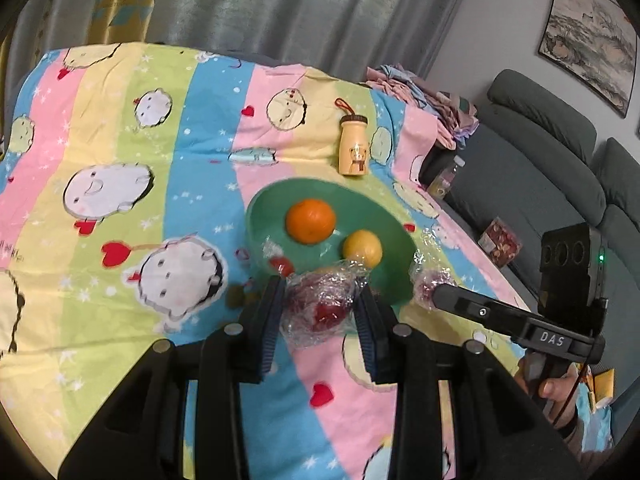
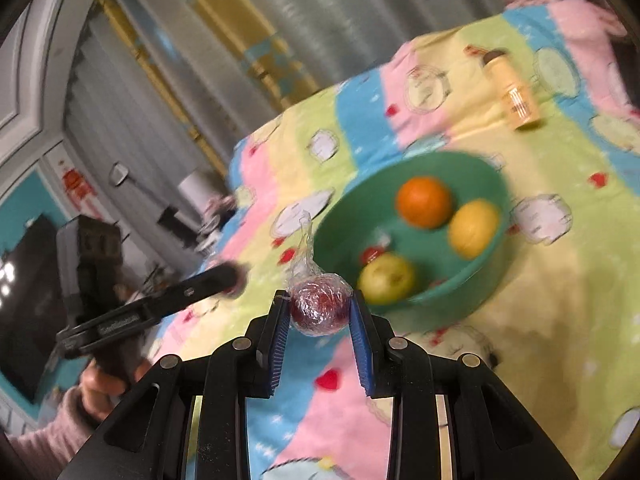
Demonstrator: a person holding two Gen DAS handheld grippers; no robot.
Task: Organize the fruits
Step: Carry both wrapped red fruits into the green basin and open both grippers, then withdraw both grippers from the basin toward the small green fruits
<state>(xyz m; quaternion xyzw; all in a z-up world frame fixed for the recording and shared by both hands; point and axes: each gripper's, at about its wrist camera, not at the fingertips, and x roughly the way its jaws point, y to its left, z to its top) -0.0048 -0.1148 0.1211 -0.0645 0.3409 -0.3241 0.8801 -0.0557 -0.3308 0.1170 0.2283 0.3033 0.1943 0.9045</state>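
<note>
Grey curtains hung behind the bench. A grey-green sofa stood along the pale wall, under a framed landscape painting.

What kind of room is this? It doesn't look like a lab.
Most likely a home living room: a grey sofa sits beside the table, a framed landscape painting hangs on the wall, long curtains hang behind, and a cartoon-print cloth covers the table.

Wrapped red fruits, clamped, above bowl

Green bowl, pastel-striped cartoon cloth
</note>
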